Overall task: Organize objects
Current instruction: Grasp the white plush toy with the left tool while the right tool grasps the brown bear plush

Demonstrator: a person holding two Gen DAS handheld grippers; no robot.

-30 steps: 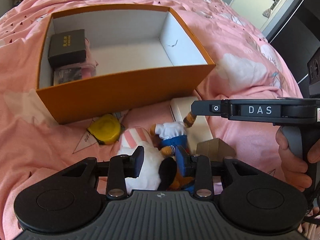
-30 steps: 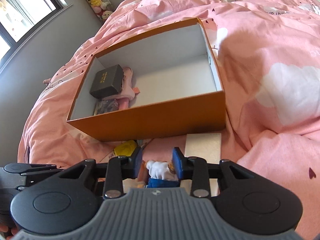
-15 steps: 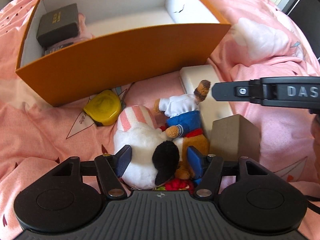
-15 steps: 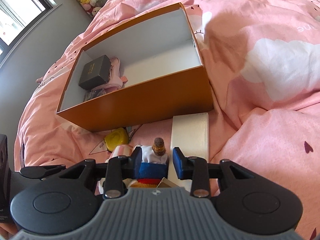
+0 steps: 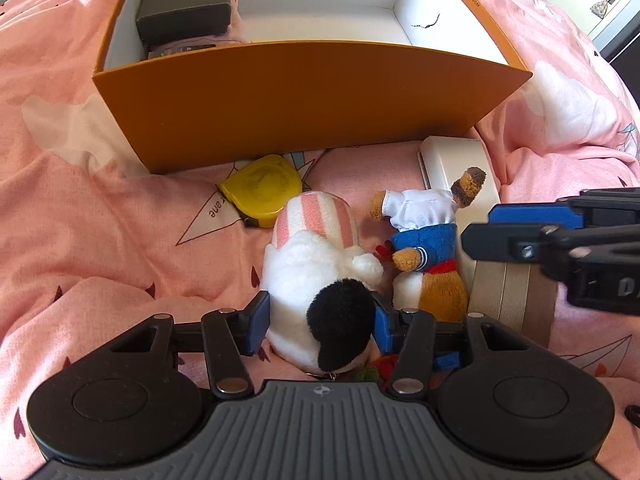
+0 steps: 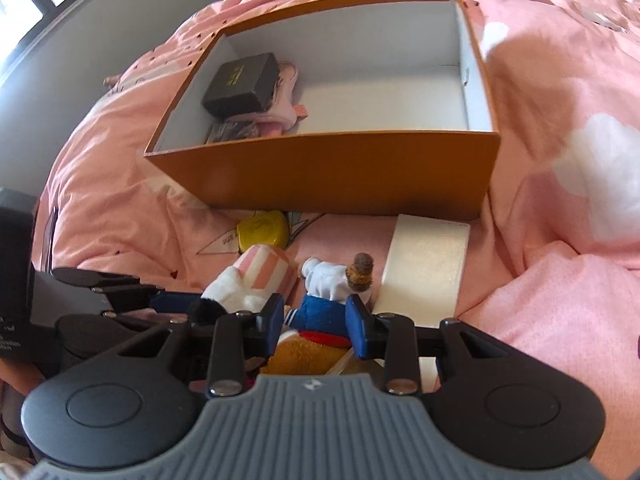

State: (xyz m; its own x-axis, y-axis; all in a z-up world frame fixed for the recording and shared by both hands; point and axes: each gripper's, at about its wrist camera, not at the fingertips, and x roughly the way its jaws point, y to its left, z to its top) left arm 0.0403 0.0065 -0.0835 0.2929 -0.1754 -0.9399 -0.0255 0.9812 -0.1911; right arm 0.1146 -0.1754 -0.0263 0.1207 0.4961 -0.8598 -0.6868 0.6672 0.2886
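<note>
left gripper (image 5: pixel 320 322): you have lowered it over the white plush with the black ear (image 5: pixel 320 280); its jaws are closing around the plush, pads just short of pressing.
right gripper (image 6: pixel 316 326): narrow, bracketing the sailor bear (image 6: pixel 320 312); you cannot tell if the pads bite.
change: a second ago the left fingers sat higher and narrower, then spread wide.
meaning: both toys are nearly gripped, ready to lift.
toys: on the pink duvet (image 5: pixel 100 200), just before the orange box (image 5: pixel 304 100).
nearby: yellow tape measure (image 5: pixel 262 190), white case (image 5: pixel 456 160).
</note>
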